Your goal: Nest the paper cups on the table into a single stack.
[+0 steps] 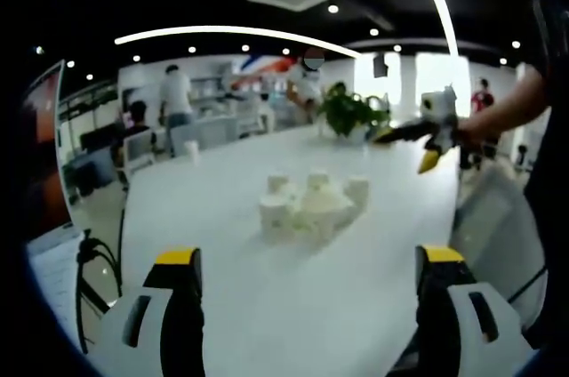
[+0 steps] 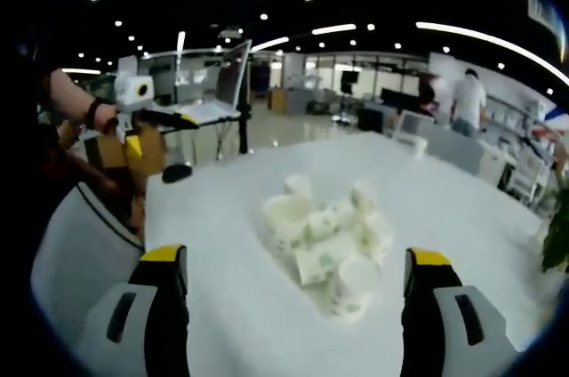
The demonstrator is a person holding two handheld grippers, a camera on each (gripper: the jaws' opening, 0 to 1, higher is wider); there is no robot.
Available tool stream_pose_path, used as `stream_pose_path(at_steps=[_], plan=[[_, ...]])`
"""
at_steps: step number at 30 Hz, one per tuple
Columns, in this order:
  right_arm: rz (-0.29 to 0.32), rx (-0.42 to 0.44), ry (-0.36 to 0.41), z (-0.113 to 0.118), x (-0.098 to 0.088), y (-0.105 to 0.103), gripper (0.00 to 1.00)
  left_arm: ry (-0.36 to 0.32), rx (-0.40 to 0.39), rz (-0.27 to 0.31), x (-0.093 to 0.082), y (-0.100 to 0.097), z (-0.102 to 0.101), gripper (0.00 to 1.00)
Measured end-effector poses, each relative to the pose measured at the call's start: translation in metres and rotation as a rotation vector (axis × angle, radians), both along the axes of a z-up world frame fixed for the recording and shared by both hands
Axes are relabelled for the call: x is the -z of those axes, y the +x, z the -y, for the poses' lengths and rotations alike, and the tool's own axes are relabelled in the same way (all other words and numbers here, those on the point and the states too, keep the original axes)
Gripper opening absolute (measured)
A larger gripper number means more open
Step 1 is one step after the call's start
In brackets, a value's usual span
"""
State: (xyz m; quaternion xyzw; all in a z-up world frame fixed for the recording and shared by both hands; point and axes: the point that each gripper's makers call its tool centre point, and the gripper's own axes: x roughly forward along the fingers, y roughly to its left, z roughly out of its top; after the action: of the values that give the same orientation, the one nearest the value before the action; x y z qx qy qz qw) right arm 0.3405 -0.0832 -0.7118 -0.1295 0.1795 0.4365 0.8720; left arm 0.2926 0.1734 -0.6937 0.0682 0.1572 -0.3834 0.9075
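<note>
Paper cups [image 1: 313,204] form a loose cluster near the middle of a long white table [image 1: 222,244], well apart from every edge; they are pale, matte and roughly cylindrical, tapering slightly. In the left gripper view several stand upright at the far side of the group while others lie jumbled in front. In the right gripper view the same cluster [image 2: 331,244] shows a faint greenish print on some walls, and a few cups lie on their sides with round mouths or bases turned outward (blur prevents an exact count or telling which cups already sit inside one another). Left gripper [image 1: 309,306]: jaws white and black with yellow tips, spread wide over the near edge of the table, holding nothing. Right gripper [image 2: 295,306]: same build, jaws likewise spread wide and empty. The table top is smooth and slightly glossy. A leafy potted plant [image 1: 348,115] stands toward the far end, beside a hand carrying the other gripper; one more cup [image 1: 192,150] stands alone near the far left edge.
</note>
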Motion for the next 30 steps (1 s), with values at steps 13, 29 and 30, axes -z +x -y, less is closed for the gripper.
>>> stream_pose_path(at_steps=[13, 29, 30], plan=[[-0.010, -0.065, -0.013, -0.035, 0.010, 0.013, 0.97, -0.006, -0.008, -0.007, 0.003, 0.000, 0.001, 1.00], [-0.040, -0.101, -0.009, -0.066, 0.023, 0.025, 0.94, -0.012, -0.017, -0.022, 0.008, -0.002, 0.000, 1.00], [-0.046, -0.103, -0.009, -0.067, 0.024, 0.025, 0.94, -0.011, -0.017, -0.022, 0.007, -0.002, 0.000, 1.00]])
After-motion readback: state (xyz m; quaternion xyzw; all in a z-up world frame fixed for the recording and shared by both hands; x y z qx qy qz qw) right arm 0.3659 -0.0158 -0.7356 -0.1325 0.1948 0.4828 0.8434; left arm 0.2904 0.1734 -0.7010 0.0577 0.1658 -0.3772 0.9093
